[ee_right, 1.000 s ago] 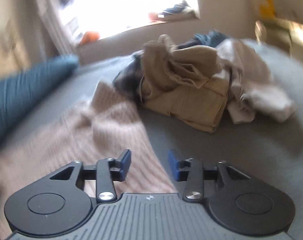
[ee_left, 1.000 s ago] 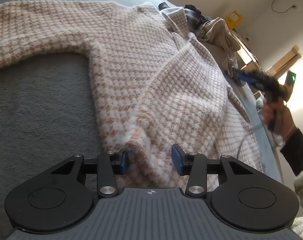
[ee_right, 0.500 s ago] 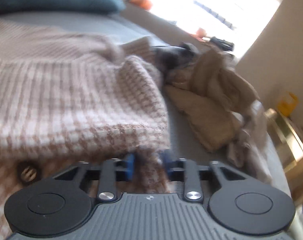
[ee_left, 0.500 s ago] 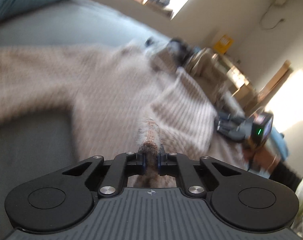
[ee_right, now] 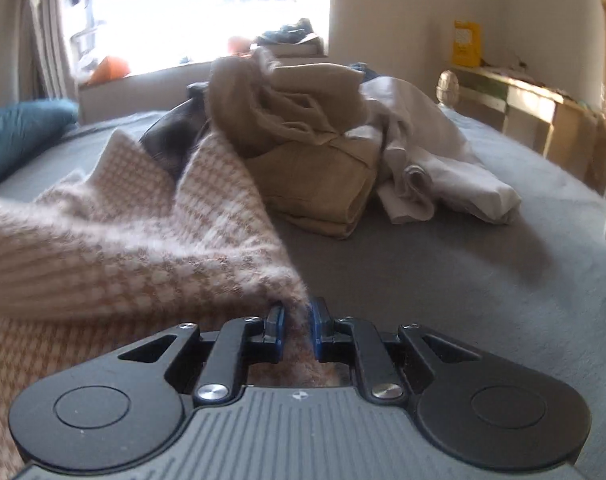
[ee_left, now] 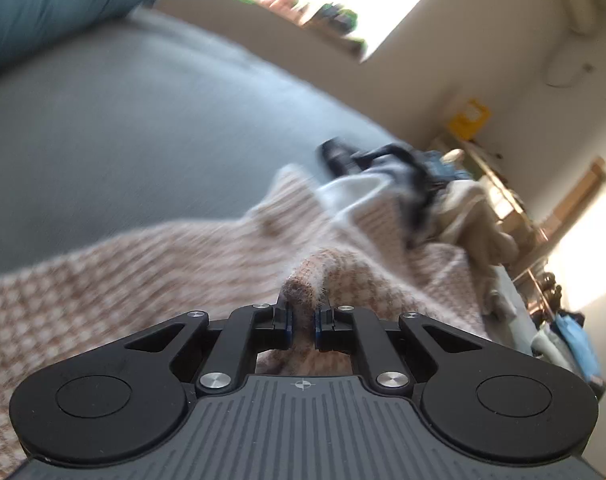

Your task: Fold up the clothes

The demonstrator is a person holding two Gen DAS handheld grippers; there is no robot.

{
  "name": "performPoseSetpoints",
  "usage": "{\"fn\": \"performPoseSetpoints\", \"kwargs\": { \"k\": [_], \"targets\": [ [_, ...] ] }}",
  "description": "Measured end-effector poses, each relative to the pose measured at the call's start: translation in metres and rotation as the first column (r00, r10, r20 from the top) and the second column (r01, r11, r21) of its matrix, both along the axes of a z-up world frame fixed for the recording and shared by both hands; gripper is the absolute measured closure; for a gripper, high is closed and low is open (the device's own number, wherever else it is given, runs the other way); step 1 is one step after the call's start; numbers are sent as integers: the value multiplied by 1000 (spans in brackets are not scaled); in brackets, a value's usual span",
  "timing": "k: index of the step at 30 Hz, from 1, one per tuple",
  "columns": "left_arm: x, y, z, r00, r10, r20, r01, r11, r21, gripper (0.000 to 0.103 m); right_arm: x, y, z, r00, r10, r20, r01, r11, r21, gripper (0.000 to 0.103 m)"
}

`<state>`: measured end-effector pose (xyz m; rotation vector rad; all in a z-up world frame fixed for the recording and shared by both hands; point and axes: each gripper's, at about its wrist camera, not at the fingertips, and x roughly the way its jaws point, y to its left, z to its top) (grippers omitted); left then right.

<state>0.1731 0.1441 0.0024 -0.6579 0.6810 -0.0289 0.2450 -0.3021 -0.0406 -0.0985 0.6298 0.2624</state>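
A fuzzy pink-and-tan houndstooth sweater (ee_left: 151, 264) lies spread on the grey bed (ee_left: 123, 128). My left gripper (ee_left: 302, 320) is shut on a pinched-up fold of the sweater's edge and holds it lifted. In the right wrist view the same sweater (ee_right: 123, 248) drapes from the left. My right gripper (ee_right: 296, 324) is shut on another part of its edge, with the fabric raised off the bed (ee_right: 463, 280).
A pile of unfolded clothes sits beyond the sweater: tan garments (ee_right: 303, 120), a pale beige one (ee_right: 431, 160) and dark items (ee_left: 383, 160). A teal pillow (ee_right: 19, 136) lies at the far left. A wooden shelf (ee_right: 543, 112) stands right of the bed.
Both grippers went from open to shut on the sweater's edge a second ago. Since then they have lifted the fabric and carried it toward the far side of the bed.
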Motion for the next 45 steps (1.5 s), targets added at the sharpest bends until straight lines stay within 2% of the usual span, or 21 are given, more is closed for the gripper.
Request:
{"fn": "performPoseSetpoints", "kwargs": {
  "k": [4,6,9,11,12,15,17,18,19,21,23,25,27,28,30,33,35,40,42,44,45],
  "targets": [
    [-7,11,-9,998,-33,-55,29,997,-74,96,-2,13,-7,998,49,30,-45,992,-120,90],
    [-7,18,-2,996,-46,-70,35,990,-139,96,0,13,-6,998,53,29,-48,990,-129,90],
    [-6,24,20,994,-86,-62,74,982,-174,96,2,11,-5,998,61,24,-58,991,-124,90],
    [-1,23,27,994,-86,-67,76,986,-148,96,2,12,-7,997,71,16,-69,990,-124,90],
    [2,22,28,993,-80,-81,70,990,-121,92,3,13,-9,997,74,5,-73,990,-121,90],
    [12,18,9,981,-15,-195,29,997,70,79,4,19,-11,997,68,-24,-70,989,-129,86],
    [8,20,-2,979,35,-201,-6,990,142,77,5,20,-9,998,58,-37,-63,988,-138,77],
    [3,24,-6,979,49,-196,-24,992,125,72,4,18,-7,998,48,-41,-54,988,-146,64],
    [-3,29,-8,980,63,-187,-47,995,87,70,1,14,-4,998,43,-39,-49,987,-150,58],
    [-15,39,-11,981,91,-173,-90,996,15,69,-9,5,3,998,48,-29,-52,987,-150,58],
    [-22,43,-10,982,96,-160,-100,995,-15,69,-27,2,11,997,75,18,-71,984,-163,59],
    [-26,44,-9,985,91,-148,-98,994,-42,64,-54,12,20,978,182,100,-160,968,-192,58],
    [-22,43,-10,986,77,-146,-89,993,-74,62,-80,36,25,926,347,151,-309,923,-229,59],
    [-19,40,-10,986,81,-144,-92,993,-71,62,-93,54,25,881,441,170,-390,882,-265,59],
    [-15,36,-11,987,88,-138,-98,993,-66,62,-117,95,21,775,604,188,-516,775,-366,59],
    [-9,30,-15,984,129,-126,-137,989,-59,63,-138,156,3,631,755,175,-587,613,-529,60],
    [-5,27,-20,981,148,-126,-157,986,-64,63,-140,190,-9,574,804,154,-597,540,-593,60],
    [-1,30,-31,979,158,-130,-173,979,-110,63,-129,246,-33,530,847,35,-627,420,-657,60],
    [0,33,-36,978,163,-132,-181,973,-143,65,-128,256,-39,515,857,26,-618,392,-681,63],
    [-1,36,-39,978,164,-131,-185,969,-166,74,-125,261,-37,534,845,20,-616,405,-676,86],
    [-1,37,-39,979,160,-128,-181,968,-172,86,-122,261,-34,554,832,28,-607,426,-671,98]
  ]
}}
